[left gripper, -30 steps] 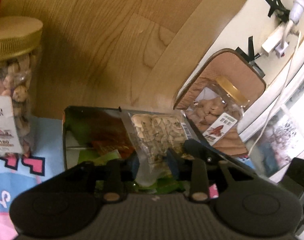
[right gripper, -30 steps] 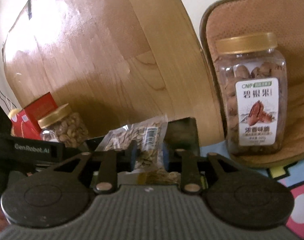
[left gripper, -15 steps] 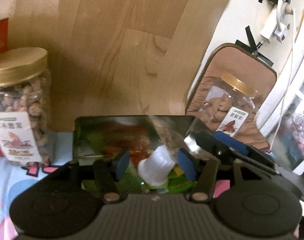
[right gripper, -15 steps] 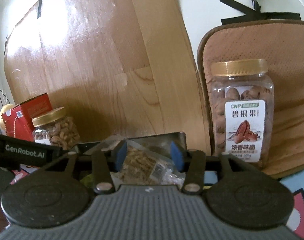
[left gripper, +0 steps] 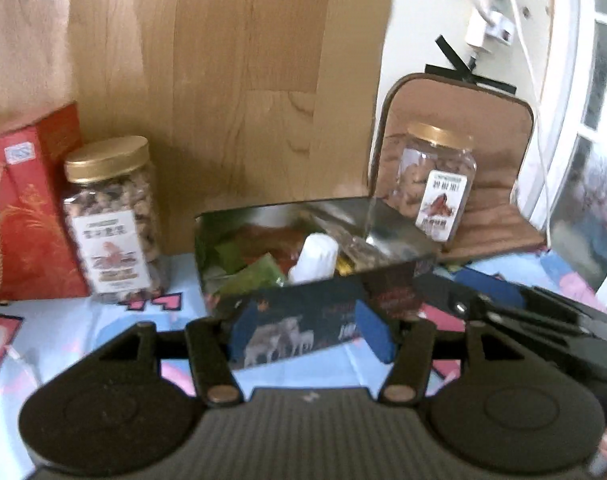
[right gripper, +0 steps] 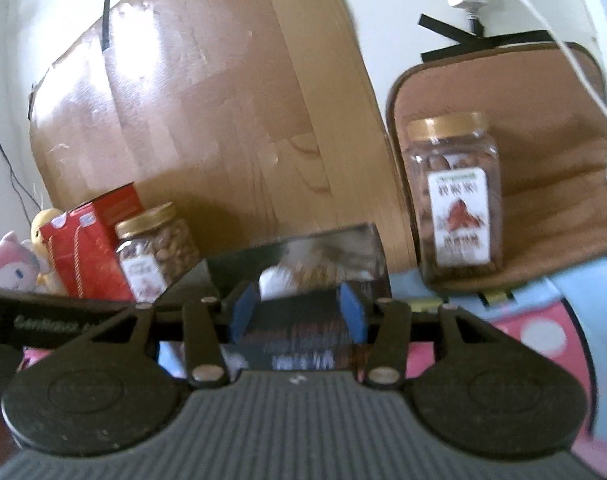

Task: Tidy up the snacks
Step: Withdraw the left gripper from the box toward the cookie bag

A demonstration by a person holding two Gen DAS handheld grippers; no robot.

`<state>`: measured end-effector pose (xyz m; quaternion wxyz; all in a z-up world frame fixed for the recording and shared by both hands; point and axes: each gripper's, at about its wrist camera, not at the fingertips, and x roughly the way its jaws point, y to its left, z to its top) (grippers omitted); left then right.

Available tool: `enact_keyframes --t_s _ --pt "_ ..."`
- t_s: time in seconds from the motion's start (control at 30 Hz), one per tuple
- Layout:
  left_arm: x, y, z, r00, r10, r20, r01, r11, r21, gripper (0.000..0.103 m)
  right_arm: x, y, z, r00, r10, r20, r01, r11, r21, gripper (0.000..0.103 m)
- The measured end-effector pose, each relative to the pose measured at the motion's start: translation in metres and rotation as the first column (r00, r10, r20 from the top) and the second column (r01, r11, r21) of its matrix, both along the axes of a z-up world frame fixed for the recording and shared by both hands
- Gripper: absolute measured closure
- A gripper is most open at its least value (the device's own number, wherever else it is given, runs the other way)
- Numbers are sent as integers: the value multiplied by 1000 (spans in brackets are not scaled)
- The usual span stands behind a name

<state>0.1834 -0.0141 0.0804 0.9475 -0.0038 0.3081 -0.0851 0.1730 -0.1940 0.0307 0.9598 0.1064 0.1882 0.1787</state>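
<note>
An open dark metal tin [left gripper: 303, 312] stands on the patterned cloth and holds snack packets, among them a white pouch [left gripper: 313, 258], a green packet [left gripper: 255, 274] and a clear bag of seeds [left gripper: 351, 246]. My left gripper [left gripper: 309, 334] is open and empty, just in front of the tin's near wall. My right gripper [right gripper: 297, 312] is open and empty too, in front of the same tin [right gripper: 303, 336], with the white pouch [right gripper: 279, 280] showing behind its fingers.
A gold-lidded nut jar [left gripper: 111, 220] and a red gift bag [left gripper: 19, 216] stand left of the tin. A second nut jar [left gripper: 435, 184] stands on a brown cushion [left gripper: 499, 152] at the right. A wooden board [left gripper: 231, 92] leans behind. Plush toys [right gripper: 11, 264] sit far left.
Both grippers let go of their snack bags into the tin, opened, and pulled back away from it. The tin now shows whole, farther off.
</note>
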Motion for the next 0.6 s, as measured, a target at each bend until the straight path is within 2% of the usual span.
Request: enact_keyframes --t_s 0.1,0.3,0.6 --pt "-22 -5 -2 1000 6 11 -6 999 37 47 -30 -2 -3 1000 -9 -15 9 1000 15 51" --pt "-62 -9 -7 1000 13 11 -13 998 57 47 -76 -6 -5 999 -19 -43 21 999 33 49" --pt "-103 5 -24 999 42 -13 -41 998 38 47 -112 -5 -13 995 3 -98 1 999 46 49"
